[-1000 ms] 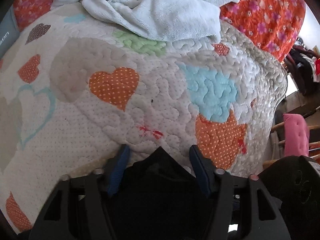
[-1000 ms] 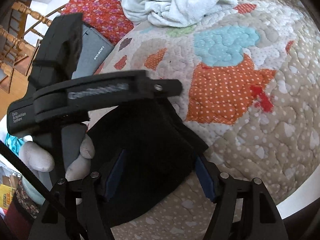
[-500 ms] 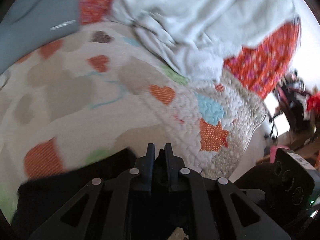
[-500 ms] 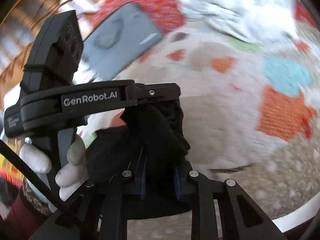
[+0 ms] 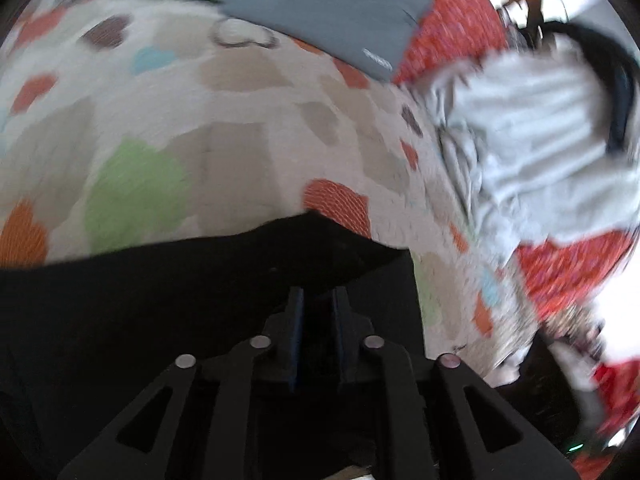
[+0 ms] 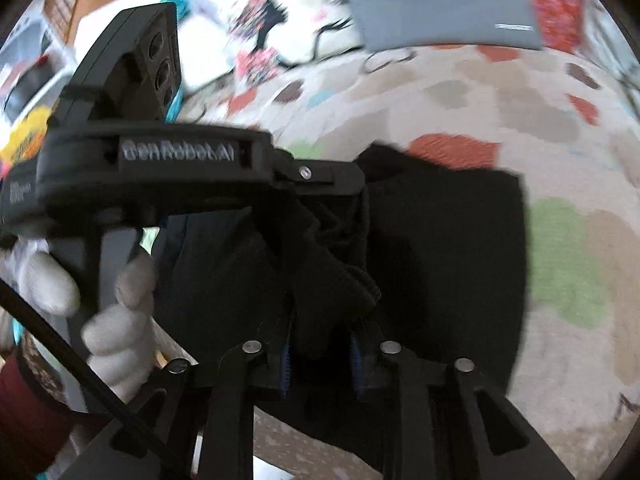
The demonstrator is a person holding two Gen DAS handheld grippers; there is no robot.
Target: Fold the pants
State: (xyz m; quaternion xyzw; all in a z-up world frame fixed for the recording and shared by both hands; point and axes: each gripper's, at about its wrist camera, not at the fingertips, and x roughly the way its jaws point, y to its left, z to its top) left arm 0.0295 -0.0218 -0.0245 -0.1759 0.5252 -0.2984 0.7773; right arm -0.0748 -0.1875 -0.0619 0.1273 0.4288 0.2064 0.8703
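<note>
The black pants (image 5: pixel 160 280) lie across a quilted bedspread with coloured hearts (image 5: pixel 240 120). My left gripper (image 5: pixel 318 296) is shut on the pants' near edge, fabric pinched between the blue pads. In the right wrist view the pants (image 6: pixel 440 260) hang bunched and partly lifted. My right gripper (image 6: pixel 324 340) is shut on a ribbed fold of them. The left gripper's body (image 6: pixel 180 160), held by a white-gloved hand (image 6: pixel 120 320), sits just left of it and grips the same cloth.
A grey pillow (image 5: pixel 332 12) lies at the far side of the bed, also in the right wrist view (image 6: pixel 440 8). A white towel heap (image 5: pixel 540 140) lies to the right on red floral fabric (image 5: pixel 568 272). A cable (image 5: pixel 240 36) lies near the pillow.
Both grippers went from open around the pants' edge to shut on it. Both then swung with the cloth across the bed toward the grey pillow. The views are motion-blurred.
</note>
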